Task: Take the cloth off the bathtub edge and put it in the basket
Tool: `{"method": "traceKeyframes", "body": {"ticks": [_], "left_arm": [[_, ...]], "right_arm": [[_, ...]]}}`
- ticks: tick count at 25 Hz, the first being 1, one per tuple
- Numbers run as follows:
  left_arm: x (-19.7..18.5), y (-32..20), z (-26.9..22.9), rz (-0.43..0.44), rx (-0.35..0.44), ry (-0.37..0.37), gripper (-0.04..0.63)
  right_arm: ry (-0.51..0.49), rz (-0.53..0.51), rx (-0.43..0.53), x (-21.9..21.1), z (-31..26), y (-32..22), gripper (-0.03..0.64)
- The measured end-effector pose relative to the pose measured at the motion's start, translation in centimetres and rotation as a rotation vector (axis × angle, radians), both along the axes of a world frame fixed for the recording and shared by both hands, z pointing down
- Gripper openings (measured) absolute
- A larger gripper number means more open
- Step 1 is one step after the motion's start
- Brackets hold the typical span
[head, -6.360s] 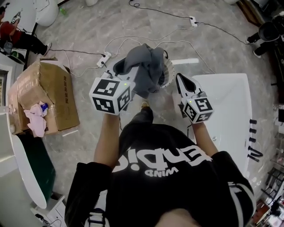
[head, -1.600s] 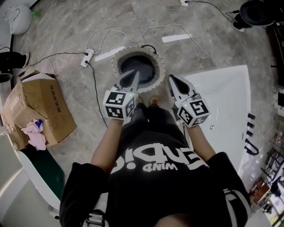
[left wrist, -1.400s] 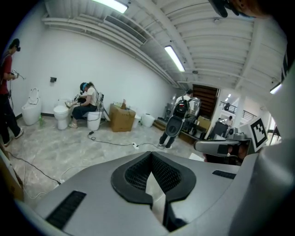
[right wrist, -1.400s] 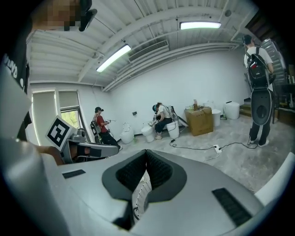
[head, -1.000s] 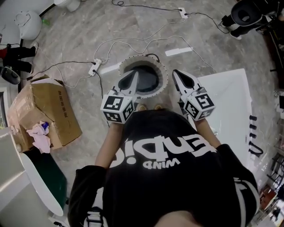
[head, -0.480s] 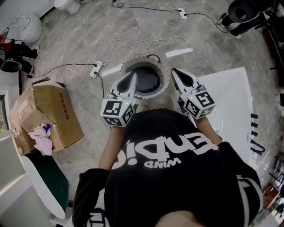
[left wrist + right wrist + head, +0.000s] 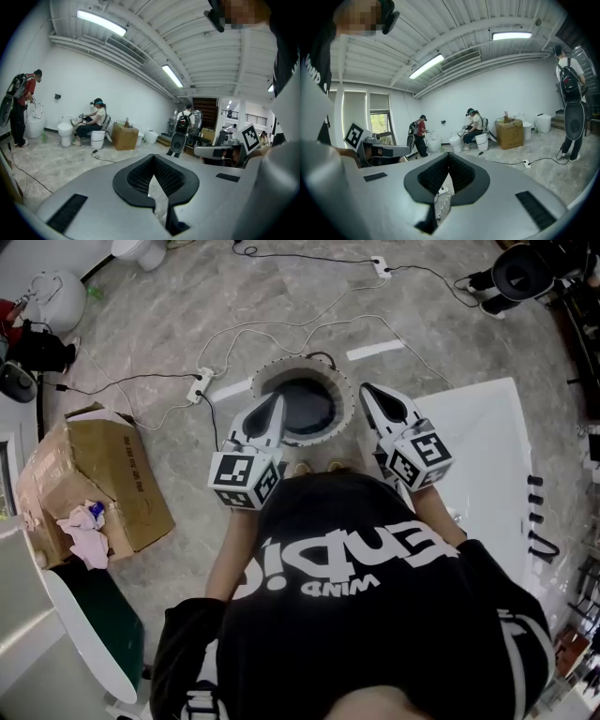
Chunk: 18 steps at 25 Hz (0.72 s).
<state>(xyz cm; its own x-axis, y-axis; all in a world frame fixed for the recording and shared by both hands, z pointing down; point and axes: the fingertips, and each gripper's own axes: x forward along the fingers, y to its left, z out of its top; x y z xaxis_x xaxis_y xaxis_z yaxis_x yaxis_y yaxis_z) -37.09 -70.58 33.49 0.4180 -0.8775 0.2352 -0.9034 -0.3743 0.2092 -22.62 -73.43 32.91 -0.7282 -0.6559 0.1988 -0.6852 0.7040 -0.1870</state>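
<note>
Lying in the basket (image 7: 349, 401), the cloth (image 7: 305, 411) is no longer hanging from the left gripper (image 7: 278, 399), seemingly finishing the task. Its fingers and the right gripper's (image 7: 367, 389) are sitting shut, empty.

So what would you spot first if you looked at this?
Two pointy grey grippers with black-and-white marker cubes, the left gripper and the right gripper, both shut, point at a round white basket on the marble floor in the middle, with a dark grey cloth inside. A glossy white bathtub sits at the right and a torn brown cardboard box at the left.
</note>
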Motion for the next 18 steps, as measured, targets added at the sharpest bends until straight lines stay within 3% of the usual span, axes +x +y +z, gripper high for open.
{"method": "traceKeyframes", "body": {"ticks": [18], "left_arm": [[-0.2, 2.0, 0.0, -0.021, -0.006, 0.0, 0.015]], "right_arm": [[0.017, 0.001, -0.001, 0.7, 0.1, 2.0, 0.014]]}}
